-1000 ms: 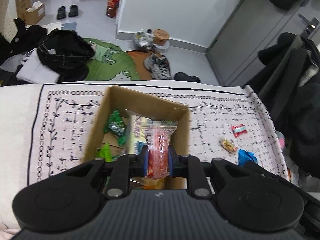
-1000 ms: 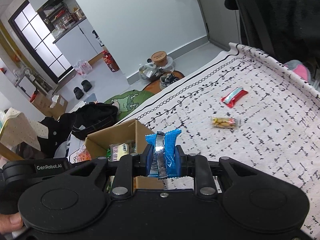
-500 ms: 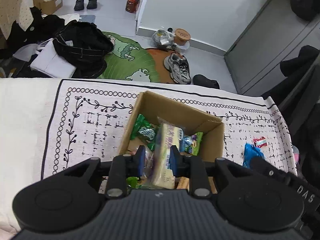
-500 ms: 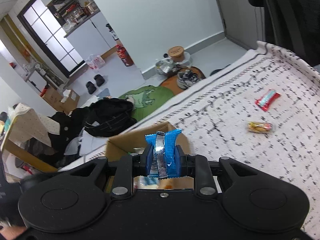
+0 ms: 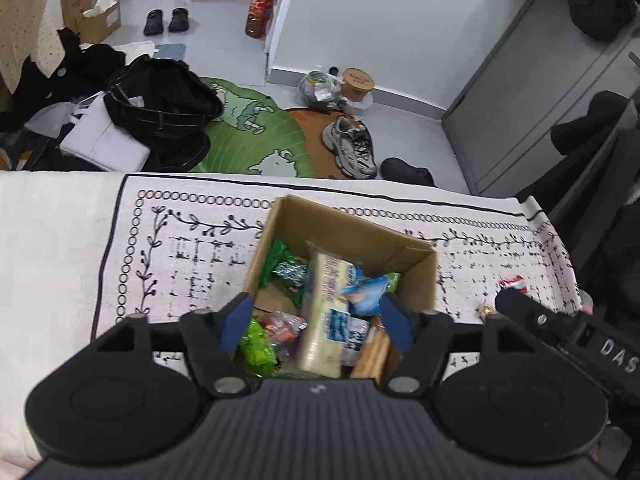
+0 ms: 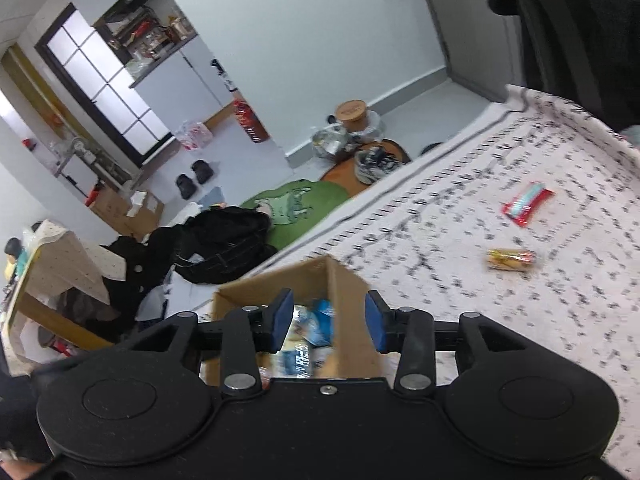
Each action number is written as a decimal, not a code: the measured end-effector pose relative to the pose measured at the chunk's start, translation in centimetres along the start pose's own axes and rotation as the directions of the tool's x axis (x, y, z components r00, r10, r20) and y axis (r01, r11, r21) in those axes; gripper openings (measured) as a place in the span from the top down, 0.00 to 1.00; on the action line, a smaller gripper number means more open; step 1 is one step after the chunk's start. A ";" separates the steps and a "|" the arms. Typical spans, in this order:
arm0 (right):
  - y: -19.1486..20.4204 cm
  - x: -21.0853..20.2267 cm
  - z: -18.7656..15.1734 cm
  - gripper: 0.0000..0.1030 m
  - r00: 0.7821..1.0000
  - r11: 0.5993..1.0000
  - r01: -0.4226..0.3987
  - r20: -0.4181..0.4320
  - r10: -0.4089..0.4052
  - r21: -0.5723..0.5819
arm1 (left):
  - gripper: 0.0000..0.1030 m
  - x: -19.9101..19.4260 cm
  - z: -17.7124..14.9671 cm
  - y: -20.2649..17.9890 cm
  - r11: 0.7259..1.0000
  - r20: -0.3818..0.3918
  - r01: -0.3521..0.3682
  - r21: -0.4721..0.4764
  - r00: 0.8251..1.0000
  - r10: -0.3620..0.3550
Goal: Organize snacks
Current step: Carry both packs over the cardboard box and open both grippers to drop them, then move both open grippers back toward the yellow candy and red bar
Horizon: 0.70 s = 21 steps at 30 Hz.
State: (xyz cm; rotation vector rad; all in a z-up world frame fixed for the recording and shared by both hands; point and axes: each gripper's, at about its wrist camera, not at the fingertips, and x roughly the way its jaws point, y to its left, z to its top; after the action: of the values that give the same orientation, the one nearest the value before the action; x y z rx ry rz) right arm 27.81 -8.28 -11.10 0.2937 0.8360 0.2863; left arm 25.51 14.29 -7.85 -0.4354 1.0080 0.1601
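Both claws hovered over the open cardboard box [image 5: 416, 276] that sat on the bench, which was covered by a white cloth [image 5: 192, 256] printed with black vines and dashes. The left claw [image 5: 316, 322] had its jaws apart and widening, with nothing pressed between the blue pads; below the gap lay the snacks already in the box: a long pale yellow packet [image 5: 326, 312], a green wrapper [image 5: 280, 268], a bright green packet [image 5: 258, 346], a red-speckled clear packet [image 5: 284, 326] and a blue wrapper [image 5: 366, 292] near the box's right wall. The right claw [image 6: 330, 322] was also spreading its jaws, no pad touching anything, and the blurred blue wrapper [image 6: 320, 320] showed loose in the box beneath it. Two snacks lay well apart from the box on the cloth: a red wrapper [image 6: 528, 204] and, nearer, a small golden packet [image 6: 511, 259]. Beyond the bench edge were a green floor mat [image 5: 248, 136] and a grey sneaker [image 5: 352, 146].
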 end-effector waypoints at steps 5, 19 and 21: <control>-2.8 -1.5 -0.2 0.57 0.999 0.998 0.049 0.012 -0.049 0.027 | 0.20 -0.2 -0.7 -1.8 0.999 0.004 0.018 0.029 1.000 -0.018; -9.2 -5.2 1.1 0.38 0.993 0.993 0.095 0.063 -0.100 0.071 | 0.09 -0.2 -2.6 -8.4 0.995 -0.009 0.047 0.087 0.999 -0.046; -9.7 -5.4 1.1 0.32 0.993 0.993 0.094 0.064 -0.098 0.070 | 0.08 -0.1 -2.8 -9.2 0.995 -0.011 0.047 0.088 0.999 -0.046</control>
State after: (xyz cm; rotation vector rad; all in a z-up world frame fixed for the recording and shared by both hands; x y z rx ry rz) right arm 26.51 -19.33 -10.25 0.3232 0.7921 0.1580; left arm 26.24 4.84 -6.48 -0.3786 1.0093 0.0714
